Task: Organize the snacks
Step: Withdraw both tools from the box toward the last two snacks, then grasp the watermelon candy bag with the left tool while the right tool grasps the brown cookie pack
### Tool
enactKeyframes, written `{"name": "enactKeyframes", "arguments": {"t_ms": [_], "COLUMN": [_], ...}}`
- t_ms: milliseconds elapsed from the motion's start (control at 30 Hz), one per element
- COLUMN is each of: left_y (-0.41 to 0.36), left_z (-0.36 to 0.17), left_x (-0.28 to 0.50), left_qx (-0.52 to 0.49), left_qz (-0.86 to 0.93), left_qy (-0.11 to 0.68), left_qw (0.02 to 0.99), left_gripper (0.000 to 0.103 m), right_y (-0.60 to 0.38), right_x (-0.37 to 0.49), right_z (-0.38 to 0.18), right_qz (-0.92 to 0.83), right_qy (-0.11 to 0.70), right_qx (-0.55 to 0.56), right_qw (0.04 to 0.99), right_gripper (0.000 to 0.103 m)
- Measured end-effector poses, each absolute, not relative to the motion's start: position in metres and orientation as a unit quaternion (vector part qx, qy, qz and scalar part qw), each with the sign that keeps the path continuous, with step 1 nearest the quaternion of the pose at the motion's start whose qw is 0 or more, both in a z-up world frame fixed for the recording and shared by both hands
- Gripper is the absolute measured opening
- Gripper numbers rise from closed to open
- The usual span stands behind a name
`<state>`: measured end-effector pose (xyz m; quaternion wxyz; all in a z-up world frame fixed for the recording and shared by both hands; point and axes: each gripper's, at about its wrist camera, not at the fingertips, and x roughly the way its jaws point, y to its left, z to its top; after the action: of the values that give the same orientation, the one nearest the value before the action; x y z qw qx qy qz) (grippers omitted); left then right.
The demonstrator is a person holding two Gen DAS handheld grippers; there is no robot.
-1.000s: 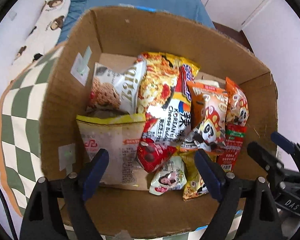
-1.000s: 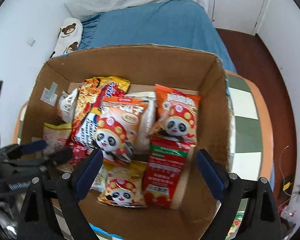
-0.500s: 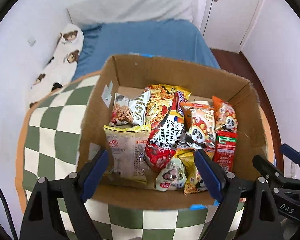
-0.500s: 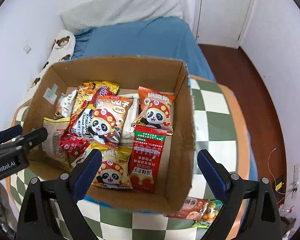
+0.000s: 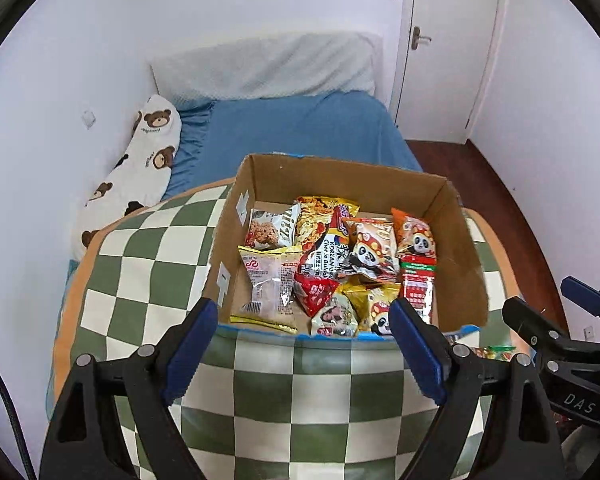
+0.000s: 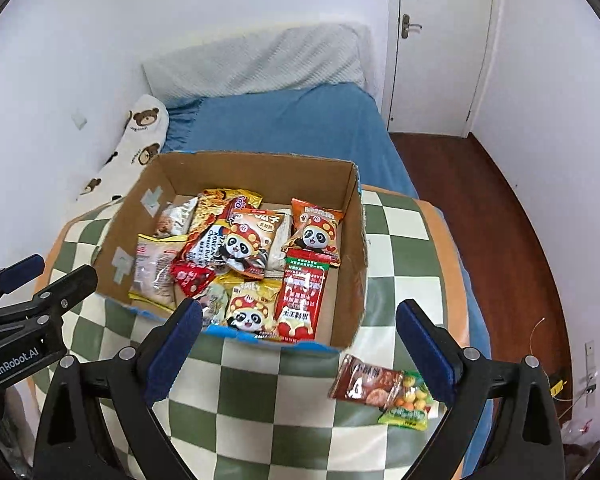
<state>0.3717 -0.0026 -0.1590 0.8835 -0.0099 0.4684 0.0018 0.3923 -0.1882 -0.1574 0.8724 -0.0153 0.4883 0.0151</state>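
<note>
Cardboard box (image 6: pixel 348 264) is sitting packed with snack packets on the green-and-cream checked table (image 6: pixel 268 400), while a brown packet (image 6: pixel 364 380) and a green packet (image 6: pixel 408 404) are lying loose on the cloth just outside its near right corner. Both tools are hovering empty over the near edge, the left gripper (image 5: pixel 304 352) gaping wide and the right gripper (image 6: pixel 300 348) spread wide too, nothing between either pair of jaws. Judging by this, we're between picks, and the next move is calling for the right gripper to be dropping onto that brown packet and pinching it.
</note>
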Motion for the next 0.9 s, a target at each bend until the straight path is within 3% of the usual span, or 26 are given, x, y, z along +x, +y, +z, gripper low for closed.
{"name": "enactKeyframes", "arguments": {"t_ms": [533,900], "left_y": [-0.011,-0.102], "left_z": [-0.146,-0.244], "left_x": [0.333,0.357], "left_qx": [-0.011,0.042], "left_qz": [0.006,-0.054], "left_qy": [0.454,0.554], "left_qw": [0.891,0.83], "left_gripper": [0.087,0.087], "right_y": [-0.201,-0.319], "right_x": [0.336,0.346], "right_z": [-0.131,-0.215], "right_qz": [0.015,-0.06], "right_qy": [0.46,0.548], "right_qx": [0.018,0.118], "right_qw": [0.888,0.826], "right_gripper": [0.099,0.099]}}
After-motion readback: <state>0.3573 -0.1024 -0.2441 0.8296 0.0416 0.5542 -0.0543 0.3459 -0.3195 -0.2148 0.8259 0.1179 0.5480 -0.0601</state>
